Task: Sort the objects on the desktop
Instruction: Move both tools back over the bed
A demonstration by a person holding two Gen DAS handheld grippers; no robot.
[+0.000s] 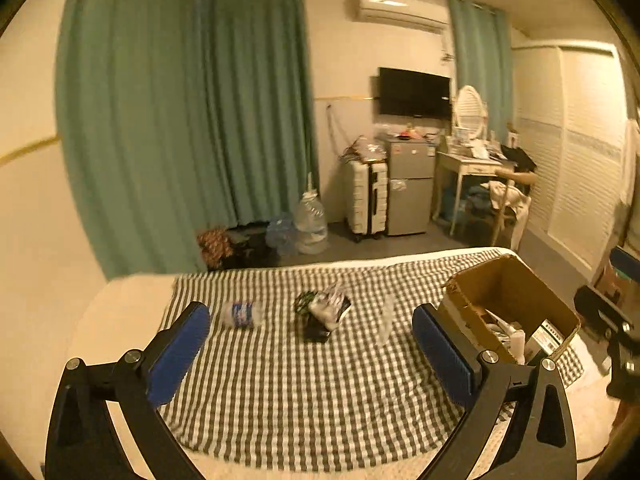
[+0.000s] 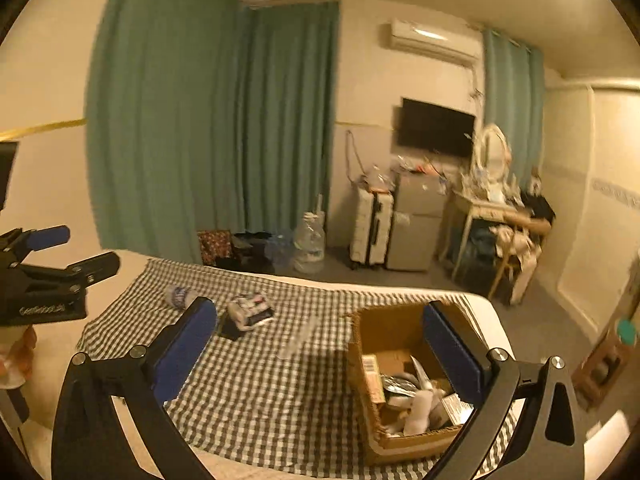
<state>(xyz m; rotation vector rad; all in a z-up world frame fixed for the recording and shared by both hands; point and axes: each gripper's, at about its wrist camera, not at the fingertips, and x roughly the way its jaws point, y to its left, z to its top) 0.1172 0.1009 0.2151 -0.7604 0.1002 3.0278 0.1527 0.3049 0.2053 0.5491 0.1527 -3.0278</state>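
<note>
A checked cloth (image 1: pixel 280 380) covers the near part of the bed (image 1: pixel 116 304), whose bare cream surface shows along the left edge. The left gripper (image 1: pixel 310 344) hangs above the cloth with its jaws spread wide and nothing between the blue pads (image 1: pixel 180 354); it holds nothing. In the right wrist view the left gripper sits at the far left, past the cloth's left edge.

Toward the cloth's far left corner a small plastic water bottle (image 1: pixel 242 314) lies on its side. Right of it, near the middle of the far edge, is a blurred heap of packets (image 1: pixel 326 308) resting partly on a flat black item (image 1: pixel 314 334); what they are cannot be told. Further right lies a clear, pale thing (image 1: pixel 386 318), too blurred to name.

At the cloth's right edge stands an open cardboard box (image 2: pixel 360 360), its flaps up, with several packets and white items (image 2: pixel 420 404) piled inside. The right gripper (image 2: pixel 320 348) hovers over the cloth with its jaws equally wide and empty; in its own view its right finger overlaps the box's opening, its left finger the black item's corner.

Beyond the bed, green curtains (image 1: pixel 160 120), a large water jug (image 1: pixel 310 220) on the floor, a white suitcase (image 1: pixel 368 200) and a small grey fridge (image 1: pixel 410 188) line the far wall.
</note>
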